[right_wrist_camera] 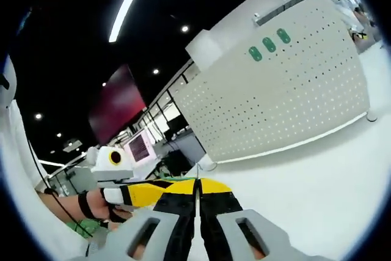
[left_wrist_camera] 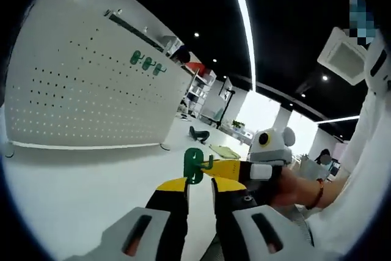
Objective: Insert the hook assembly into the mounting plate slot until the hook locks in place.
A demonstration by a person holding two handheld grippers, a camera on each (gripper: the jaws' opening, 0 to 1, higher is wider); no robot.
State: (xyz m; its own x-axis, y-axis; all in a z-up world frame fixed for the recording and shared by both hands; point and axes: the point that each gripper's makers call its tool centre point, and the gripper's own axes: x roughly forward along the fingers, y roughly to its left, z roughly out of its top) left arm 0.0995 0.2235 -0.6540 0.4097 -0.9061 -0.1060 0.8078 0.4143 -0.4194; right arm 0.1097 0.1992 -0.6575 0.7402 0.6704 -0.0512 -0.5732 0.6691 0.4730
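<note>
On white surface (left_wrist_camera: 73,200), upright white perforated metal pegboard (left_wrist_camera: 91,90) with three green hooks (left_wrist_camera: 146,62) mounted near top edge. Left gripper (left_wrist_camera: 200,191) jaws slightly apart, empty. Right gripper (left_wrist_camera: 229,168) enters left gripper view from right, clamped on small green plastic hook assembly (left_wrist_camera: 194,164), held in air just past left jaw tips, well apart from pegboard. Right gripper view: jaws pressed together.
</note>
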